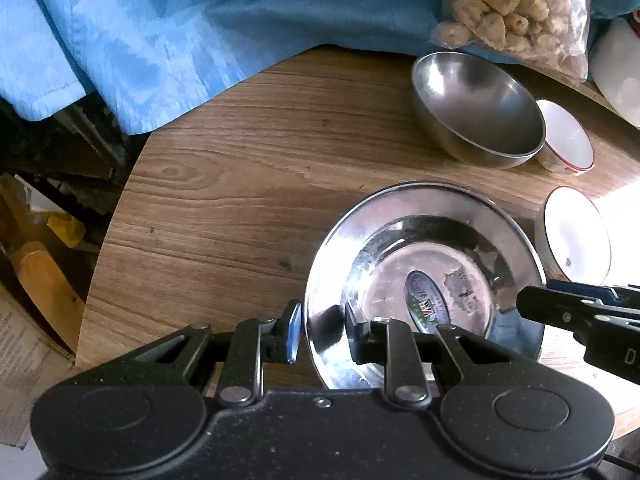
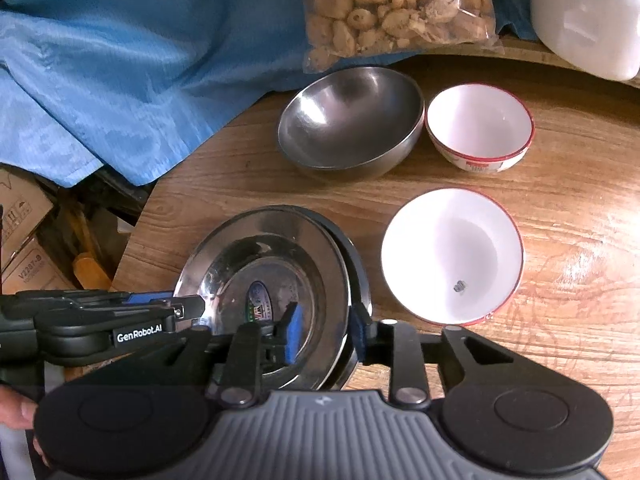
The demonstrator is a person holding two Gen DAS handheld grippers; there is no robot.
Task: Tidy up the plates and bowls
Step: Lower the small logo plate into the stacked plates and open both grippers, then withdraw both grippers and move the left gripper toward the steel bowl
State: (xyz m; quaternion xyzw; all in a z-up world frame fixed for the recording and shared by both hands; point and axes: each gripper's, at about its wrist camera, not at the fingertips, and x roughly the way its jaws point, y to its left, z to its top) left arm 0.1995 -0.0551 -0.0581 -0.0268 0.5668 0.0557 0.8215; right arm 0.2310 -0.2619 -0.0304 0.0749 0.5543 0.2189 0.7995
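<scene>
where the round wooden table (image 2: pixel 560 208) carries everything, the steel plate (image 1: pixel 424 256) near its front edge serves as landmark. blue cloth (image 1: pixel 168 32) is draped over the table's far side, well beyond the plate. bag of pale puffed snacks (image 2: pixel 392 8) lies on the cloth, beyond the plate and to its right. white container (image 2: pixel 584 20), far right of the plate, only partly seen.

steel plate: shiny, oval label at centre; in the right wrist view a second dark rim peeks out under its right edge, likely another plate below, not certain. steel bowl (image 2: pixel 348 120) upright just beyond the plate. larger white bowl (image 2: pixel 452 256) with red rim sits just right of the plate, apart from it. smaller white bowl (image 2: pixel 480 124) beyond that, touching or almost touching the steel bowl.

left gripper (image 1: pixel 320 332): fingers straddle the plate's left rim, narrow gap; pad contact cannot be told. right gripper (image 2: pixel 326 332): fingers straddle the plate's right rim, part open, pads look clear of the metal.
</scene>
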